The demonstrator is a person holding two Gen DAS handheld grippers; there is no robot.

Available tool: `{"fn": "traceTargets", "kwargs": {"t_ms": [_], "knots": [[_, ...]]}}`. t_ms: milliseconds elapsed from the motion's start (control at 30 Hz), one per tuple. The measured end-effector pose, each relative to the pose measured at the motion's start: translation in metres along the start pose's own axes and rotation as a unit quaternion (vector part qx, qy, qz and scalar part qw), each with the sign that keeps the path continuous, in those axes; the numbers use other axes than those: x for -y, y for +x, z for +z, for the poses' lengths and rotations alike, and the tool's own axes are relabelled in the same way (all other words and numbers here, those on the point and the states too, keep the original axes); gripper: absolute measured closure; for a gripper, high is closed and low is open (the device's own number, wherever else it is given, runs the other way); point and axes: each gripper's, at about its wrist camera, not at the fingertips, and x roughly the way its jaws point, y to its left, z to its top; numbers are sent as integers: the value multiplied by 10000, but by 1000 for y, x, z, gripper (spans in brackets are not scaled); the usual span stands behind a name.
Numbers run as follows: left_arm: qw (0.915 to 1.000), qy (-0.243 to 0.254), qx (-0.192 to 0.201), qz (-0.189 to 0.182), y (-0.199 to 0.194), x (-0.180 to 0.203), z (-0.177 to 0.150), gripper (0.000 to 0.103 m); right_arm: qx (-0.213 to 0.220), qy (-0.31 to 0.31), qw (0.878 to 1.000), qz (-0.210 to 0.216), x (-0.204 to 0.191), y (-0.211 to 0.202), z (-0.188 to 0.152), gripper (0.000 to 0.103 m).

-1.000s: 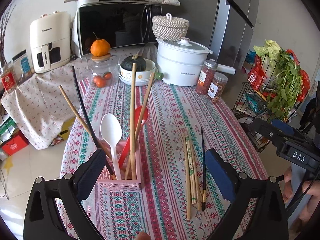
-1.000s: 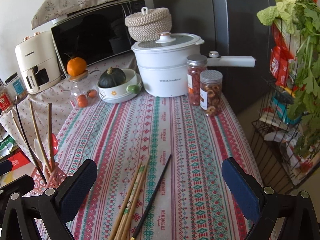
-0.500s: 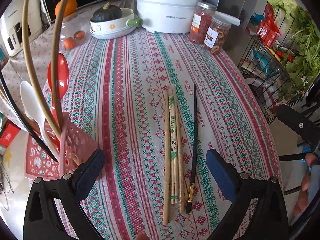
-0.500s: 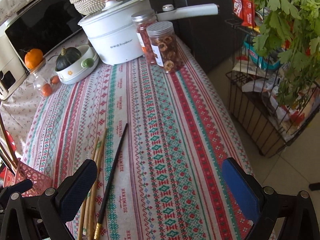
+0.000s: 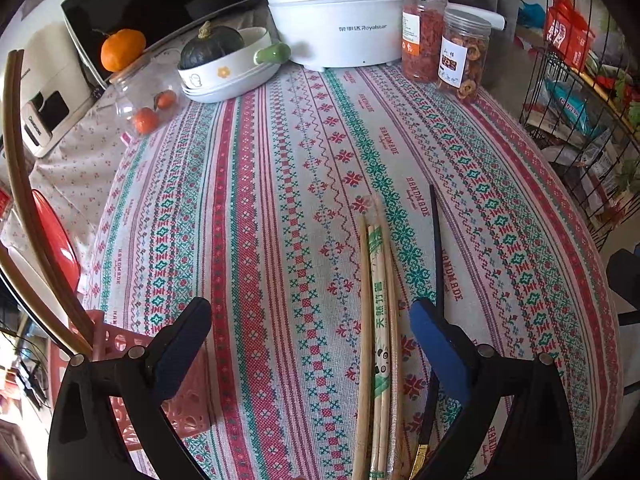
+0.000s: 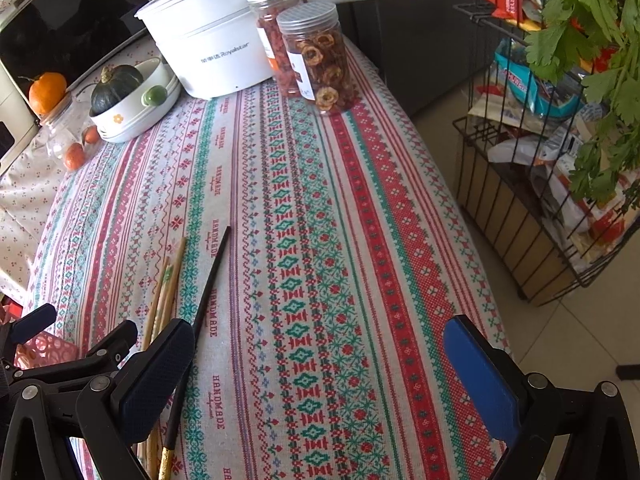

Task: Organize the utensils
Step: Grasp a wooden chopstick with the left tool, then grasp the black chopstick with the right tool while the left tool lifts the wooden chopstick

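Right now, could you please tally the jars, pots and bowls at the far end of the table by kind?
Jars: 3
White Royalstar pot: 1
White bowl holding a dark squash: 1
Total: 5

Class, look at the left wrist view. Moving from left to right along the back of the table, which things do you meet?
Clear jar with small orange fruits → bowl holding a dark green squash → white electric pot → jar of red dried food → jar of dried slices.
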Motion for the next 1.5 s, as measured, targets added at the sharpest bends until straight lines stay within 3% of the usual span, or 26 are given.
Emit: {"fn": "traceTargets", "kwargs": {"t_ms": [33,100,167,200,300,533,967,1200,1500], "knots": [[10000,12,-18,-71,2,1,2,19,0,5,10000,10,-1,0,1,1],[9993,-21,-162,-338,7,3,5,53,3,12,10000,40,-1,-1,1,1],[9959,-217,-385,-788,17,1,8,79,9,8,10000,63,-2,-1,1,1],[9936,-344,-501,-950,23,0,9,86,14,7,10000,68,-2,-2,0,1],[9893,-574,-660,-1169,36,-4,10,95,18,25,10000,83,-1,-2,1,1],[9831,-769,-746,-1487,51,-6,12,96,-32,52,9999,93,-2,3,2,1],[9883,-387,-635,-1335,49,-3,17,97,-199,14,9998,-60,-6,14,-1,1],[9859,-253,39,-1655,-16,-19,7,97,-259,-2,9996,-100,-13,19,-1,1],[9769,-252,731,-1994,-95,-57,-19,98,-535,-120,9984,105,-41,46,2,1]]}}
